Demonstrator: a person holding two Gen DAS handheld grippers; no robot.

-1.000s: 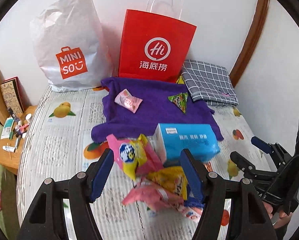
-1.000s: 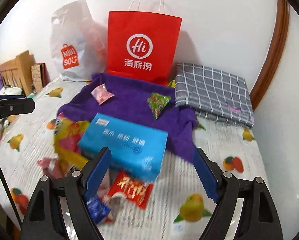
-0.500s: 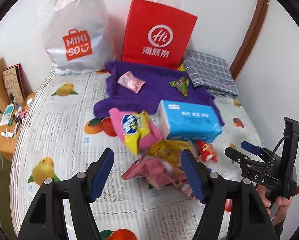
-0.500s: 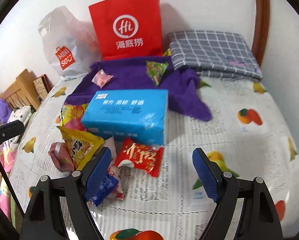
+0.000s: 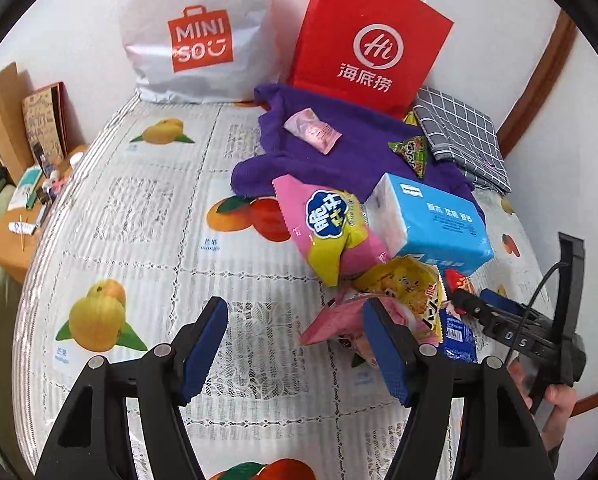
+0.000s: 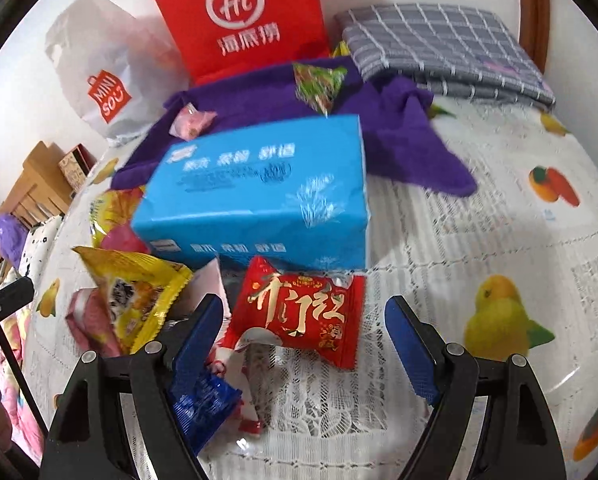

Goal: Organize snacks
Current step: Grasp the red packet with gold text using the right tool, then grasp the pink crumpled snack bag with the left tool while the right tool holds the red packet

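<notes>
Right wrist view: the right gripper point(image 6: 303, 340) stands wide with nothing clamped, its blue pads either side of a red foil snack packet with gold lettering point(image 6: 299, 314) lying on the fruit-printed lace bedcover point(image 6: 499, 240). Behind the packet sits a blue plastic-wrapped tissue pack point(image 6: 259, 196); a yellow crinkled snack bag point(image 6: 133, 292) lies to the packet's left. In the left wrist view, the left gripper point(image 5: 295, 344) is half spread over bare cover, a pink snack pouch point(image 5: 339, 320) just beside its right pad.

Tissue pack point(image 6: 255, 196) at centre of bed point(image 6: 499, 240). Cloth point(image 6: 399, 136) behind it, carrying two small packets. Two bags against far wall. Snack heap point(image 5: 379, 280) near left; one wrapped sweet point(image 6: 299, 312) directly before pack.
</notes>
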